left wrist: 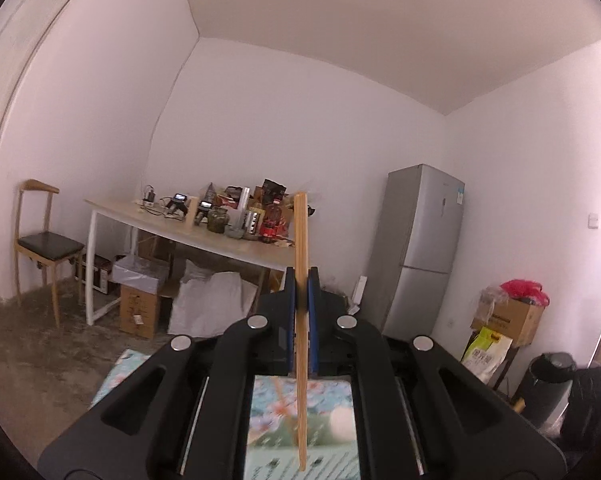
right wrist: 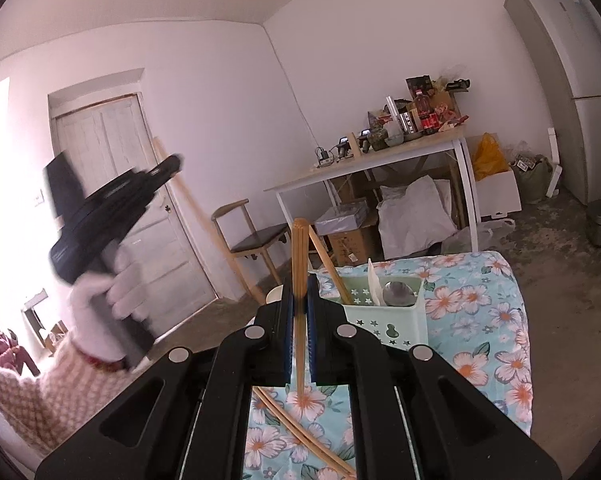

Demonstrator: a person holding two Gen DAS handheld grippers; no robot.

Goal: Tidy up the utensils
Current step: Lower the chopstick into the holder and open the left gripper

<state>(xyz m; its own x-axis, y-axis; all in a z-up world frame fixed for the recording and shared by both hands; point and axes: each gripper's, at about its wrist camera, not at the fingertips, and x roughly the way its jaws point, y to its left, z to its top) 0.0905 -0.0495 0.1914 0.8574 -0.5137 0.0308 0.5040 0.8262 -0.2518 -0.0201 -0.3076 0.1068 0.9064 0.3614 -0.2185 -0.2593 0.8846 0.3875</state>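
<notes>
My left gripper [left wrist: 301,292] is shut on a wooden chopstick [left wrist: 301,280] that stands upright between its blue pads, raised high and facing the room. My right gripper [right wrist: 300,300] is shut on another wooden chopstick [right wrist: 299,264], upright, just left of a pale green utensil holder [right wrist: 384,320] on the floral tablecloth [right wrist: 480,320]. The holder contains a chopstick [right wrist: 328,266], a white spoon [right wrist: 374,284] and a metal spoon [right wrist: 396,292]. More chopsticks [right wrist: 296,428] lie on the cloth under my right gripper. The left gripper [right wrist: 168,168] shows in the right wrist view, held up by a white-gloved hand.
A cluttered white table [left wrist: 188,232] stands by the far wall, with boxes [left wrist: 140,308] under it. A wooden chair [left wrist: 44,244] is at its left and a grey fridge [left wrist: 420,248] at its right. A white bowl [right wrist: 274,294] sits behind the holder. A person [right wrist: 4,340] sits at far left.
</notes>
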